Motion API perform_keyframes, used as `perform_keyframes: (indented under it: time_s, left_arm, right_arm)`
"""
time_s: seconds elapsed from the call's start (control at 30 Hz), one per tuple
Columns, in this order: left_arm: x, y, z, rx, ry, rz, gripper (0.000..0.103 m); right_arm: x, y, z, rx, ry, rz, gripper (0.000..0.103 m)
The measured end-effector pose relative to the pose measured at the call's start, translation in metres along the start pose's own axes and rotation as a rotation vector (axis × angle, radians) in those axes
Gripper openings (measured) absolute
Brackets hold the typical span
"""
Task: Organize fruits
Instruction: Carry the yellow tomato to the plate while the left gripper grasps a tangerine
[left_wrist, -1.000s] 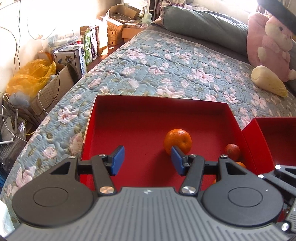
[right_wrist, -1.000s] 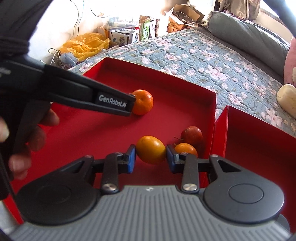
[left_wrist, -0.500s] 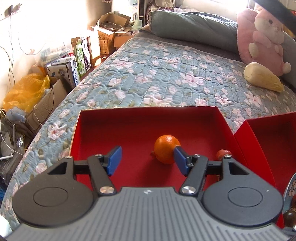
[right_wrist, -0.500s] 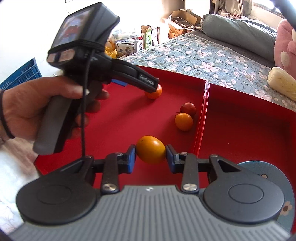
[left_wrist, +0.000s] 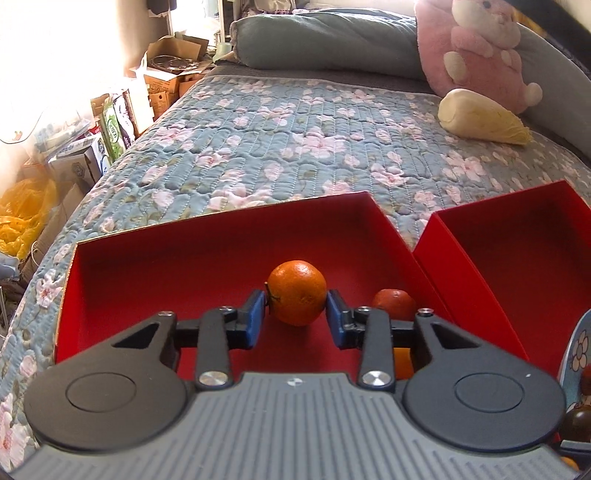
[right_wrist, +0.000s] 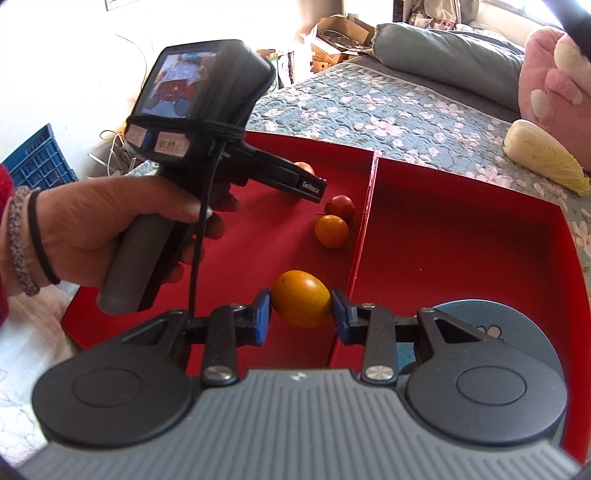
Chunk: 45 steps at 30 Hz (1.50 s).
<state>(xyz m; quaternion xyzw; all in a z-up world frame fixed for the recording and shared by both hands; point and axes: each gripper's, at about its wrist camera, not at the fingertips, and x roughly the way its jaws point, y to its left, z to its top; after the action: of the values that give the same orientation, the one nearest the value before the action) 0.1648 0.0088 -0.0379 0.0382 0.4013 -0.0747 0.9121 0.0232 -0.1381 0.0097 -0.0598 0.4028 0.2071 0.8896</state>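
Note:
Two open red boxes lie side by side on the bed, a left box and a right box. My left gripper is shut on an orange mandarin in the left box. My right gripper is shut on a yellow-orange fruit and holds it above the left box near the wall between the boxes. A small red fruit and a small orange fruit lie in the left box by that wall. A blue flowered plate lies in the right box.
The boxes rest on a flowered quilt. A pale cabbage and a pink plush toy lie at the far right. Cardboard boxes and a yellow bag crowd the floor on the left.
My left gripper has moved in around the mandarin and closed on it. My right gripper has lifted the yellow-orange fruit and drawn back toward the right box.

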Motion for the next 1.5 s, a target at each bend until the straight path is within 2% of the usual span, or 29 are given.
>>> perform_keyframes:
  time_s: [0.2, 0.43, 0.73, 0.87, 0.97, 1.07, 1.27, 1.5]
  left_arm:
    - [-0.005, 0.001, -0.003, -0.011, 0.002, 0.003, 0.039]
    - [-0.026, 0.013, -0.008, -0.056, -0.001, 0.028, 0.039]
    - [-0.06, 0.021, -0.022, -0.09, -0.002, 0.066, 0.039]
    - [-0.074, 0.018, -0.027, -0.073, -0.006, 0.069, 0.039]
    - [-0.088, 0.007, -0.035, -0.072, -0.012, 0.038, 0.039]
    - [-0.102, -0.012, -0.041, -0.025, -0.034, 0.012, 0.039]
    - [-0.129, -0.054, -0.043, 0.014, -0.071, -0.098, 0.039]
    - [-0.137, -0.117, -0.05, 0.06, -0.05, -0.242, 0.039]
  right_arm:
    - [-0.018, -0.005, 0.004, 0.05, -0.04, 0.022, 0.038]
    - [-0.049, -0.024, -0.004, 0.064, -0.095, -0.046, 0.038]
    - [-0.073, -0.075, -0.051, 0.148, -0.069, -0.166, 0.038]
    - [-0.078, -0.092, -0.069, 0.17, -0.052, -0.204, 0.038]
    - [-0.076, -0.105, -0.076, 0.183, -0.053, -0.235, 0.038]
    - [-0.069, -0.117, -0.08, 0.2, -0.042, -0.246, 0.038]
    - [-0.043, -0.133, -0.069, 0.196, -0.037, -0.269, 0.038]
    - [-0.013, -0.146, -0.063, 0.189, 0.004, -0.261, 0.039]
